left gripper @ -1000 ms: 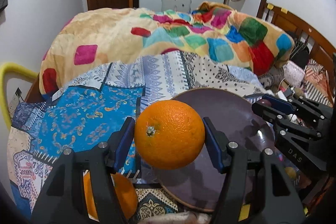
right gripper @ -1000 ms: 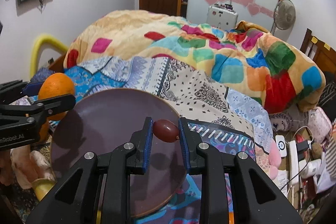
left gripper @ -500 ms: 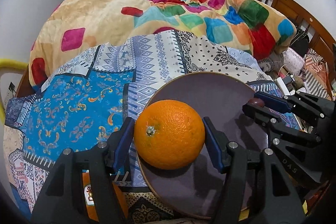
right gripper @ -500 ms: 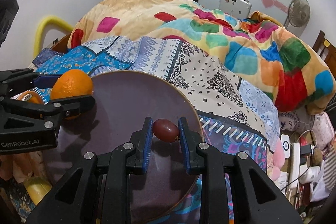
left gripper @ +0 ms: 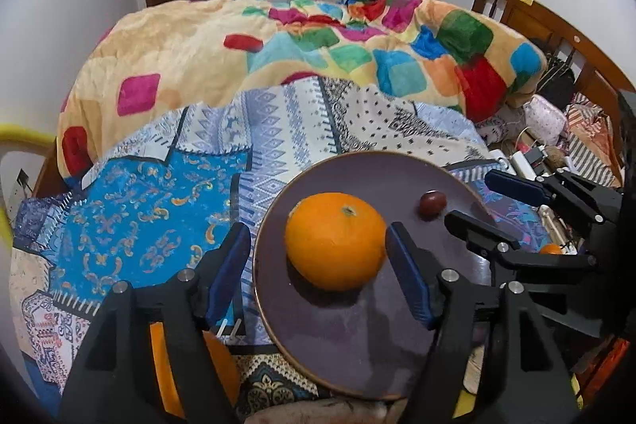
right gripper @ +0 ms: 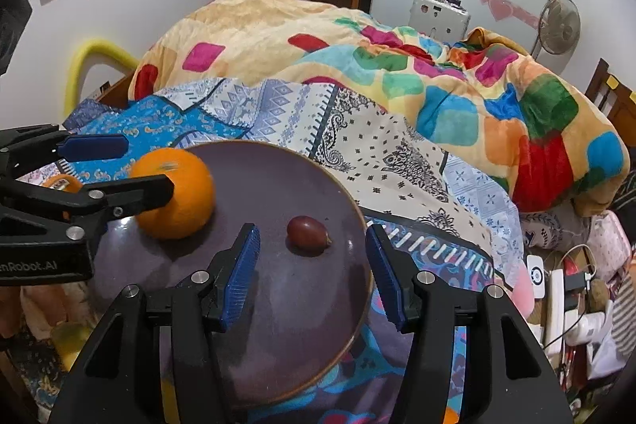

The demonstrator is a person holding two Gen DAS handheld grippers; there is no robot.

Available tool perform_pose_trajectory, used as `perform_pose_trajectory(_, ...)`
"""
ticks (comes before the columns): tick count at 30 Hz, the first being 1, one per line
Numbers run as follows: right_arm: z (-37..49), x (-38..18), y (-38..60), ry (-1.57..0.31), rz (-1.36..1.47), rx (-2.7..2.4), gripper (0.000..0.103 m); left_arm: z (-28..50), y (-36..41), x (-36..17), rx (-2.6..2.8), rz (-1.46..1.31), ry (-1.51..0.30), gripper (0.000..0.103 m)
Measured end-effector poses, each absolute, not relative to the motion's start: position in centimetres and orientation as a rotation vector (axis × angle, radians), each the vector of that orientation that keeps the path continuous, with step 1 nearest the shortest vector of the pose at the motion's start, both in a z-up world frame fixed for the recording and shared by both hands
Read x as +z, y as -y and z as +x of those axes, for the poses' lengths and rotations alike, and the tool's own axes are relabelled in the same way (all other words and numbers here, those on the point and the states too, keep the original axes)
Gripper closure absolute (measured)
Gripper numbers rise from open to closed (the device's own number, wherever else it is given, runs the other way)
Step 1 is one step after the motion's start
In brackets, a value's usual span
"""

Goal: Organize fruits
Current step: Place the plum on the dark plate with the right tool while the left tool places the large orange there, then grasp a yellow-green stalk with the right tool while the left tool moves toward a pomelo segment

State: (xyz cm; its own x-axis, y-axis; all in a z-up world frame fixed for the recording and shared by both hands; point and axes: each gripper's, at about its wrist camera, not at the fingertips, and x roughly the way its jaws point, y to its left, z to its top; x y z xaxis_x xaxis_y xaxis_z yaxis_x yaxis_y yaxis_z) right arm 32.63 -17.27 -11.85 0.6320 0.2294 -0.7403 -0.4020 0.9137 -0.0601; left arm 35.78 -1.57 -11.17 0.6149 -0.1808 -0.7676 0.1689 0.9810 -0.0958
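Observation:
A large orange (left gripper: 336,239) lies on the purple plate (left gripper: 357,352) on the bed. My left gripper (left gripper: 318,273) is open, its blue pads either side of the orange, the right pad close to it. A small dark red fruit (right gripper: 308,231) lies on the same plate (right gripper: 294,344). My right gripper (right gripper: 312,275) is open just behind it, not touching. The orange (right gripper: 177,193) and the left gripper (right gripper: 119,167) show at the left of the right wrist view. The red fruit (left gripper: 432,203) and the right gripper (left gripper: 477,201) show at the right of the left wrist view.
Another orange (left gripper: 190,364) lies under my left gripper beside the plate. A patterned sheet (left gripper: 159,217) covers the bed, with a bulky colourful blanket (left gripper: 318,58) behind. Clutter and cables (right gripper: 564,289) lie at the right. A wooden headboard (left gripper: 556,38) stands far right.
Both grippers have opened. The orange and the small red fruit, held above the plate before, now lie on it.

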Motion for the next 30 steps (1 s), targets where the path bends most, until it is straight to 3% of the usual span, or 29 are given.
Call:
perform_pose_trajectory(8, 29.8, -9.8, 17.8, -0.732, -0.223, 0.379, 0.051, 32.0, 0.5, -8.2, -0.196, -0.001, -0.809, 0.032)
perform_pose_trajectory(17, 25.7, -8.2, 18.8, -0.659, -0.2, 0.401, 0.051, 26.3, -1.8, -6.0, -0.16, -0.007, -0.731, 0.021)
perform_pose_trajectory(28, 21.5, -9.3, 20.3, -0.641, -0.219, 0.403, 0.047, 21.8, -4.2, -8.9, -0.097, 0.004, -0.786, 0.018)
perform_pose_trajectory(30, 21.1, -10.0, 20.5, -0.652, -0.233, 0.4, 0.046, 21.4, -4.6, -10.0, -0.08, 0.01, -0.804, 0.013)
